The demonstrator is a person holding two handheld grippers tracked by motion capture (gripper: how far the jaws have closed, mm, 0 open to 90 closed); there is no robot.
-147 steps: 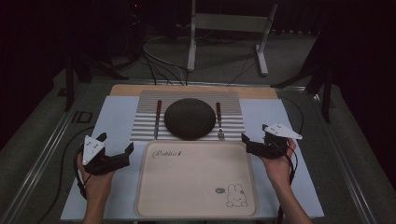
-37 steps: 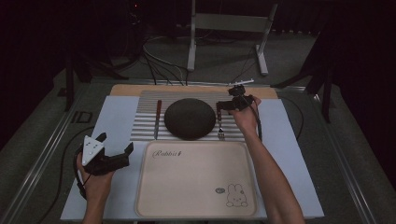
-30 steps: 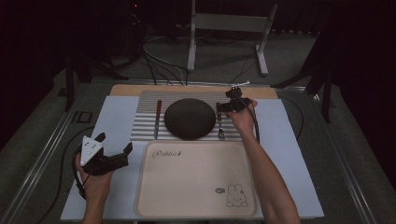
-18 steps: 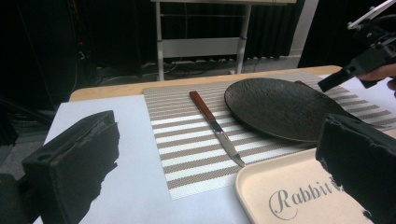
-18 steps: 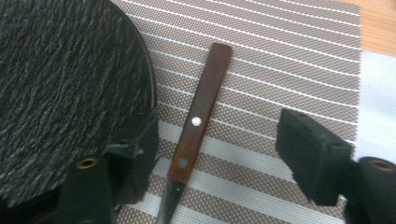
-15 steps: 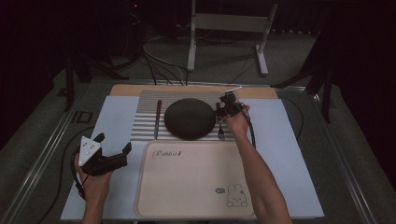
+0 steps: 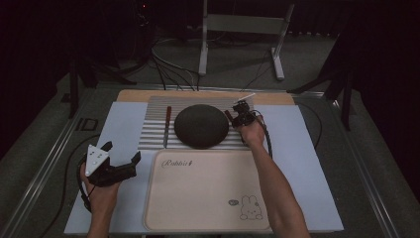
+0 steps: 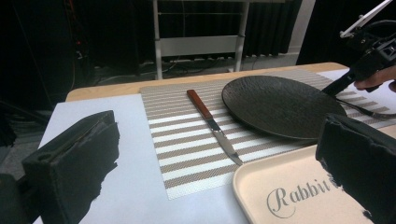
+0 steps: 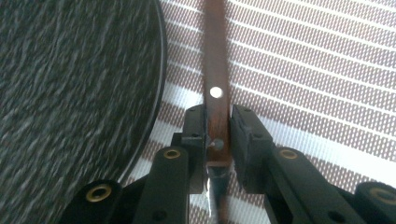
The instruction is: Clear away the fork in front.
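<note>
Gripping: right gripper point(image 9: 217, 140) jaws clenched on wooden handle of fork point(image 9: 215, 88), just right of dark plate point(image 7: 201, 126).
Surroundings: knife point(image 8: 214, 126) left of plate on striped mat point(image 7: 153, 130); beige tray point(image 7: 205, 191) nearer.
Left gripper point(image 7: 121, 159): jaws spread, empty, resting beside tray.

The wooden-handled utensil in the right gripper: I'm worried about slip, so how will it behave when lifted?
The utensil looks rigid, wood riveted to metal, so it should not flex. The right gripper clamps near the handle's end, so it may pivot and droop. The smooth, narrow handle could slide between the jaws.
</note>
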